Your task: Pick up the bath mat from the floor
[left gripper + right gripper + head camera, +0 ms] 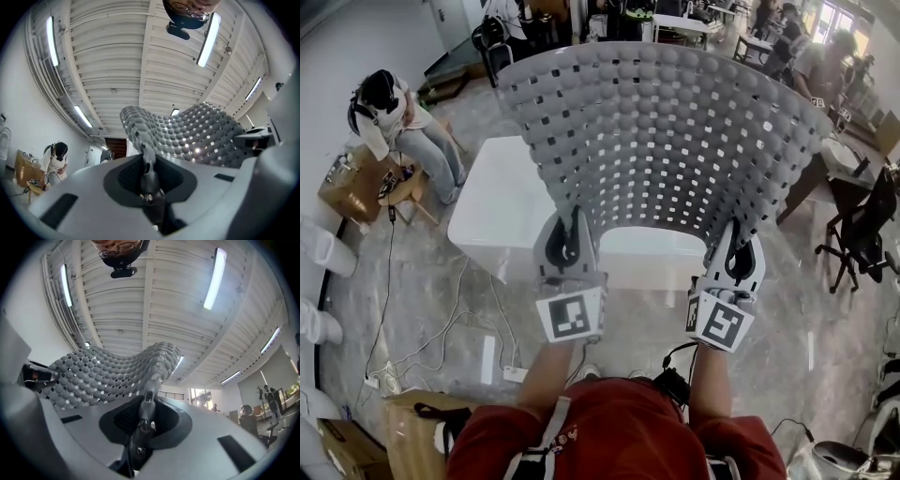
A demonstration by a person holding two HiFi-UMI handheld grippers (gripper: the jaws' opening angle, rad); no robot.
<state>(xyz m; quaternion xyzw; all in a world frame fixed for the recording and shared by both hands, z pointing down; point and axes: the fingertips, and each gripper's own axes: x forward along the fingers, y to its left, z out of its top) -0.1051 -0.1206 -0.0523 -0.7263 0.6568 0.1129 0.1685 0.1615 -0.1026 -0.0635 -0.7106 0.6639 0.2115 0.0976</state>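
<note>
Both ends pinched, here we go: my left gripper [570, 246] is clamped tight on one lower corner of the grey bobbled rubber bath mat [666, 141], the one riddled with little square holes, and my right gripper [733, 253] is squeezed shut on the other corner. In each gripper view a thin fold of the mat sits right between the jaws. The mat is fully clear of the pale marble floor [412, 309]. It rises from my two grips in a wide curved sheet, arching up and away from me above the glossy white table [492, 202]. I'd call the pick-up itself as good as done; this is the holding stage. Next, I reckon, it wants both grips kept firm and level, because a floppy sheet like this could fold over or slip out of one corner if either side slackens.
</note>
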